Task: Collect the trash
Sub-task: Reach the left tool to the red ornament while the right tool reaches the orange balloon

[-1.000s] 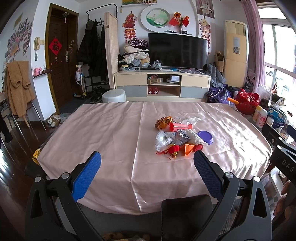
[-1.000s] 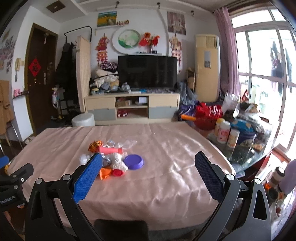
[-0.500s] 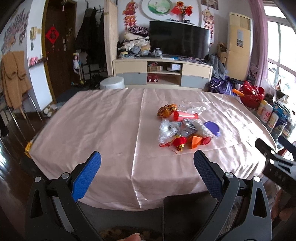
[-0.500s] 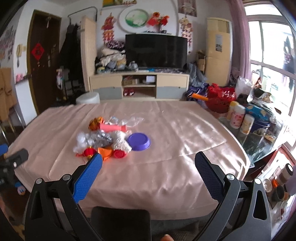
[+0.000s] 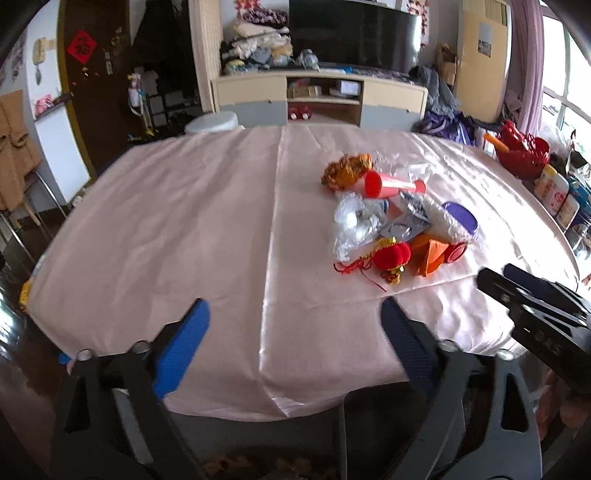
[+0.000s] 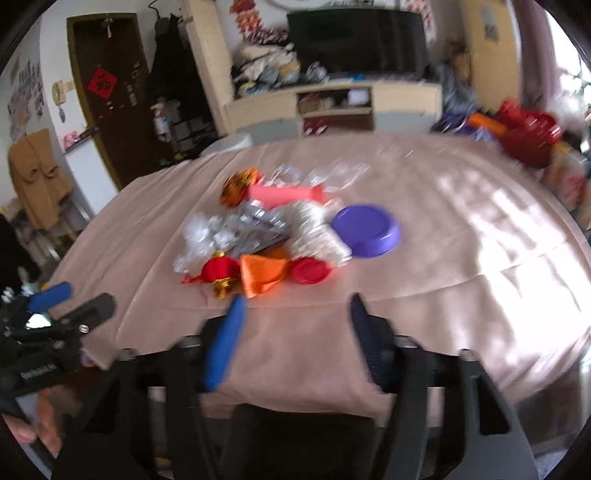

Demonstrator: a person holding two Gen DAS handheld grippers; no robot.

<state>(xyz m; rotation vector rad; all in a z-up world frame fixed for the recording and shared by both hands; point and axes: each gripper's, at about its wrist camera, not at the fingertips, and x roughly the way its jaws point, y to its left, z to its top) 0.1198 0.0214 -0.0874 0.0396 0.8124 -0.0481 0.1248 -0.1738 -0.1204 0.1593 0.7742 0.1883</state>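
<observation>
Two grippers are seen low in the frames above the near edge of the desk (image 5: 184,229). The left gripper (image 5: 293,325) has its fingers wide apart, lately narrowed a little, nothing between them. The right gripper (image 6: 295,325) has been closing, its fingers half apart and empty. The trash pile (image 5: 399,221) lies right of centre in the left view, with a purple lid (image 6: 367,230) at its right edge.

Beyond the far edge of my table (image 5: 184,221), draped in a pink cloth, a dark television (image 5: 354,33) sits on a low cabinet (image 5: 317,98). A brown door (image 5: 96,74) stands off its left corner, a red basket (image 5: 524,155) off its right edge.
</observation>
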